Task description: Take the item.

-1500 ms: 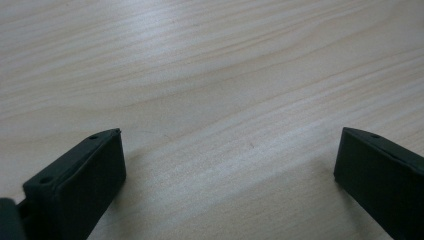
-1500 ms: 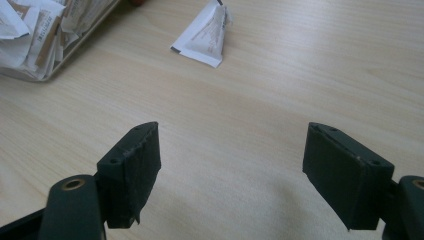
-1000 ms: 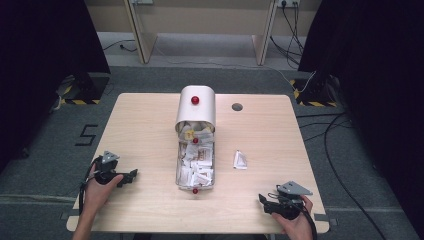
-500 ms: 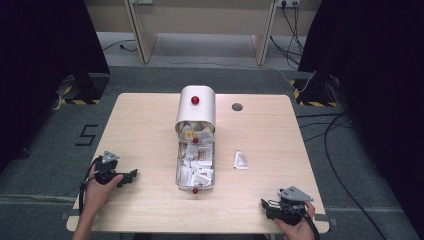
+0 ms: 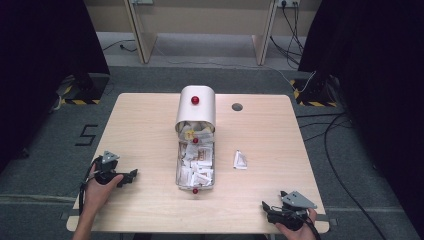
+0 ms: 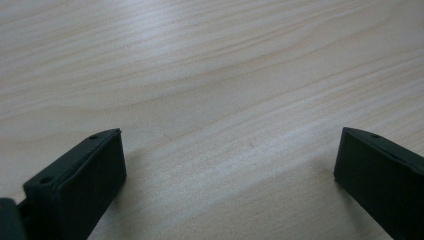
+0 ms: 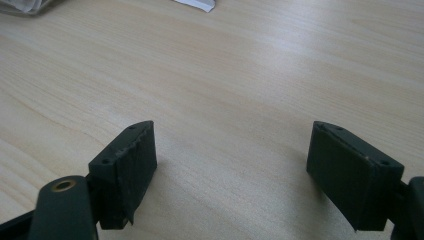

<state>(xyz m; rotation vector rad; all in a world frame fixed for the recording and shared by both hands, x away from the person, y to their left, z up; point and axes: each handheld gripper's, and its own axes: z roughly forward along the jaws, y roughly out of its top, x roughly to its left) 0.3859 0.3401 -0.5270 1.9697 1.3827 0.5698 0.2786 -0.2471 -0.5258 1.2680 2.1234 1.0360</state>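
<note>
- A wooden table is seen in the middle of the high view.
- A metal box full of white packets is placed at the table centre, with its rounded lid just above it in the frame.
- One white packet is lying alone on the wood, to the right of the box.
- The left gripper is held at the lower left; its jaws are wide apart, with bare wood between them.
- The right gripper is held at the lower right edge, its jaws also spread apart over bare wood.

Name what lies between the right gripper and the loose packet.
Nothing: in the high view, bare table separates right gripper from packet.
</note>
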